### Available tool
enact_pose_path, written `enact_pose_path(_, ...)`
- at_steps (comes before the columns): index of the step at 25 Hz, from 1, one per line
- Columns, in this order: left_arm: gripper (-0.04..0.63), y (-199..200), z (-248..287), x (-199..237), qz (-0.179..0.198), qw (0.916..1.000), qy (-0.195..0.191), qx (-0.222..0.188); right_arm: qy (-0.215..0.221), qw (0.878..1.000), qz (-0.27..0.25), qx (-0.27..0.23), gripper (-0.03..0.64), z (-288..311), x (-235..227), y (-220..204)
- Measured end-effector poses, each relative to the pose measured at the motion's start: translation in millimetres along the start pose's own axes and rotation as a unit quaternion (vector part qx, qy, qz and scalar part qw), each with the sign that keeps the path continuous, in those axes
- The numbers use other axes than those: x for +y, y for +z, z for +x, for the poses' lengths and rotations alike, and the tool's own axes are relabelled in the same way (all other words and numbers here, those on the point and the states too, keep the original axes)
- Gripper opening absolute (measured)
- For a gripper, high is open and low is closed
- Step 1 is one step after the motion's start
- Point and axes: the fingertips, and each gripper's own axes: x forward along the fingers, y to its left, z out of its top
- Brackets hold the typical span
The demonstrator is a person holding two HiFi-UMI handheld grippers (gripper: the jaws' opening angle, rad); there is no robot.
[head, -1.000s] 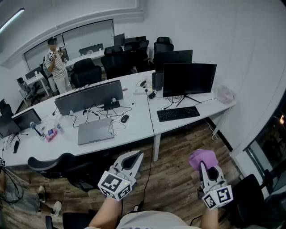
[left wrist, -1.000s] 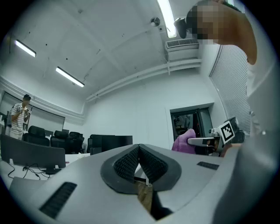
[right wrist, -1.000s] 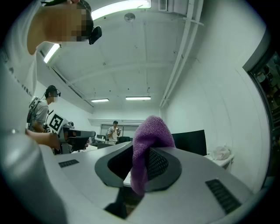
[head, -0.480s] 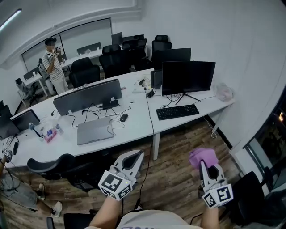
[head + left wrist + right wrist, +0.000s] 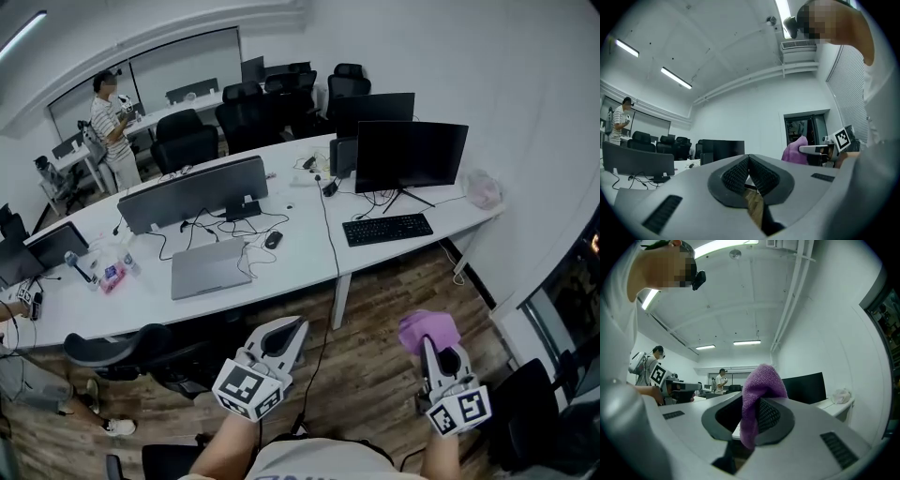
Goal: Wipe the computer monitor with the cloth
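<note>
Desk (image 5: 281, 272) sits slightly further right in the head view than a second ago. Left gripper (image 5: 286, 328) low, over the wood floor (image 5: 375, 375), jaws pressed together, nothing between them. Right gripper (image 5: 430, 343) level with it, clamped on the purple cloth (image 5: 427, 328), which bunches above the jaw tips. Monitor (image 5: 411, 155) well ahead of the right gripper, upright on the desk, well apart from the cloth.
</note>
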Motion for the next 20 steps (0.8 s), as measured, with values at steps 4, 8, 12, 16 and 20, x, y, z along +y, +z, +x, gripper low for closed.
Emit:
enact_pose_path(4,0.009,-5.8,-18.2,27.1,0.004,1.0000,0.002,0.003,-0.001,1.000,-0.005,0.008,0.064,20.0,24.6,-8.1)
enact_pose_path(8,0.009,-19.6,-30.2,51.4,-0.016,0.9999,0.004,0.005,-0.001,0.999,-0.009,0.032,0.064,33.8,44.3,-22.3)
enact_pose_path(12,0.009,-25.1,-35.7,69.9,-0.030,0.9995,0.012,0.004,0.013,0.999,-0.014,0.050,0.064,55.7,50.9,-29.8)
enact_pose_path(16,0.009,-29.0,-29.7,90.9,-0.030,0.9990,0.032,0.007,0.036,0.998,-0.013,0.047,0.064,89.0,48.4,-34.7)
enact_pose_path(20,0.009,-24.3,-7.7,107.6,-0.026,0.9985,0.048,0.006,0.051,0.998,-0.006,0.043,0.064,114.1,31.9,-40.6)
